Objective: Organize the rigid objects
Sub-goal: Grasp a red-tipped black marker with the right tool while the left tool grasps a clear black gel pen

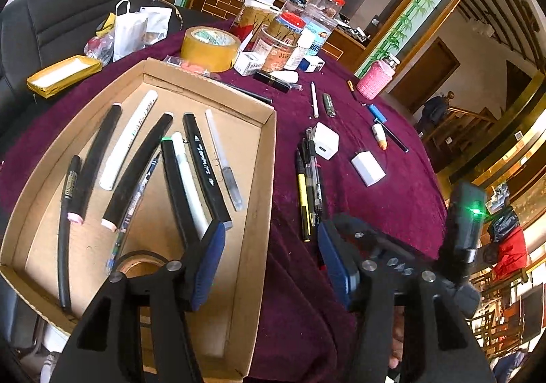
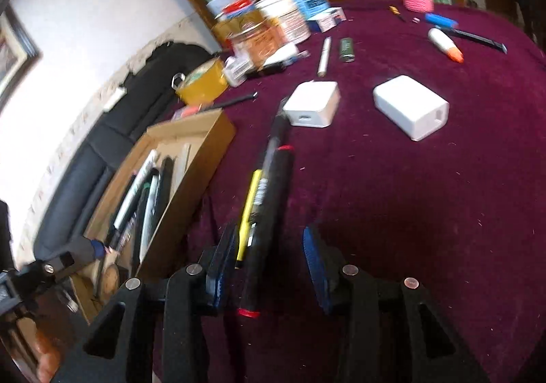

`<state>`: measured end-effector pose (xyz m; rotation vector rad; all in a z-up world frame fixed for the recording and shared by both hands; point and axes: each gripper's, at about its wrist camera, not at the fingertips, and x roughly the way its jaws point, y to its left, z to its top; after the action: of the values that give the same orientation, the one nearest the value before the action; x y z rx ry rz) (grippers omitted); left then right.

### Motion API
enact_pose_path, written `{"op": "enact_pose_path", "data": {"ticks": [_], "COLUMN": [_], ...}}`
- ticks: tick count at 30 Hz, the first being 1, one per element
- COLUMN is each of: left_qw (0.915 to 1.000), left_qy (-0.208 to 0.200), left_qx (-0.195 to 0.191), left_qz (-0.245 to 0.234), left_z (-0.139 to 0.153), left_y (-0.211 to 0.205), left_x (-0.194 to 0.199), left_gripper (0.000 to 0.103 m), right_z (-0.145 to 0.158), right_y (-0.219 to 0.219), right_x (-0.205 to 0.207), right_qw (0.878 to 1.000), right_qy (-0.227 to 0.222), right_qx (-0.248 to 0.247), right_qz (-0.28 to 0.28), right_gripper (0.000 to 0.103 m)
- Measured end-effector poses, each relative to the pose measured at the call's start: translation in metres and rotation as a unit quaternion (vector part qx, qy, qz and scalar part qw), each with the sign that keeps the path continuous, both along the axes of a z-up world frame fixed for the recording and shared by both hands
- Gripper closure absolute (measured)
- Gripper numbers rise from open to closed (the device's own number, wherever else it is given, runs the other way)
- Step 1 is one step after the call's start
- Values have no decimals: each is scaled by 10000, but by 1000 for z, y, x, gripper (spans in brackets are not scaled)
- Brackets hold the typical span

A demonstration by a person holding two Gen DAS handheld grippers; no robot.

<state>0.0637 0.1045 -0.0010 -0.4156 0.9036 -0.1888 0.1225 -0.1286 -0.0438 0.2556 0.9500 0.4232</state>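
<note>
Over the maroon-clothed counter (image 2: 426,212), the right gripper (image 2: 269,267) straddles a bundle of pens (image 2: 269,199) with fingers spread, not pinching; the left gripper (image 1: 271,267), also spread and empty, hovers at the cardboard tray (image 1: 262,158). Closing off-centre could scatter the pens.

left wrist: over box (image 1: 259,151) | right wrist: low over pens (image 2: 262,199) | both: tablecloth (image 1: 392,199)

Jar labels (image 2: 273,21): we see blurry words we cannot read.
Tape ring (image 1: 141,262): we find it half hidden behind the left gripper (image 1: 271,258).
Cardboard box (image 1: 262,151): we lose its near corner at the edge.
</note>
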Motion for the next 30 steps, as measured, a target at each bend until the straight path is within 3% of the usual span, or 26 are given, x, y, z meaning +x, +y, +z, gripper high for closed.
{"op": "enact_pose_path", "data": {"ticks": [4,17,30], "left_qw": [10000,9998,9961], "left_qy": [-5,41,264], "left_qx": [34,24,305], "left_qz": [34,-205,-791], "left_z": [-1,-1,-1], "left_y": [3,-11,-69], "left_x": [-5,-6,43], "left_gripper": [47,47,47], "right_z": [-6,-11,-6], "right_y": [16,28,-56], "right_x": [2,7,-20], "right_qw": [9995,9949,9947], "right_qy": [120,108,-139], "right_qx": [-278,-995,-887], "right_qz": [48,143,-504], "right_gripper": [78,83,87]}}
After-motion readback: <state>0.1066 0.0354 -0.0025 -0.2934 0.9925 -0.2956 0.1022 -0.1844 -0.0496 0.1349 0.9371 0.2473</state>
